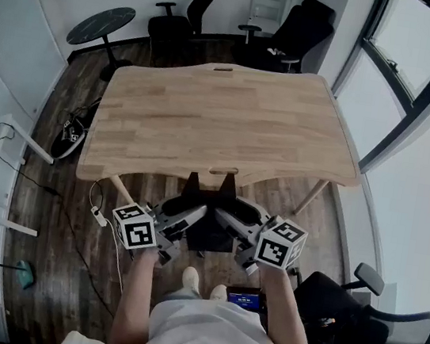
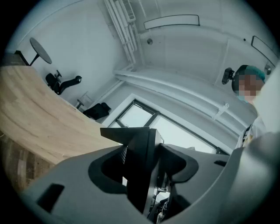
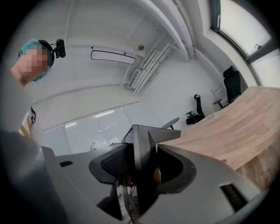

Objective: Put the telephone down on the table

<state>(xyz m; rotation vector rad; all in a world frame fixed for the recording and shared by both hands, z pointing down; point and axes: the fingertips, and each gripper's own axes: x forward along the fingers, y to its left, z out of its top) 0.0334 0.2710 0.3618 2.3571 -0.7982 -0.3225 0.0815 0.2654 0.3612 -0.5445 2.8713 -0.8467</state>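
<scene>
Telephone (image 1: 209,238): gripped at opposite sides, left gripper (image 1: 190,218) and right gripper (image 1: 231,222) both clamped on it; table (image 1: 223,120) edge just ahead.

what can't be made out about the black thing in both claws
head view: black telephone largely covered by left claw and right claw, face hidden
both gripper views: only its dark edge shows between the jaws
small lit screen by the feet: too small to read
</scene>
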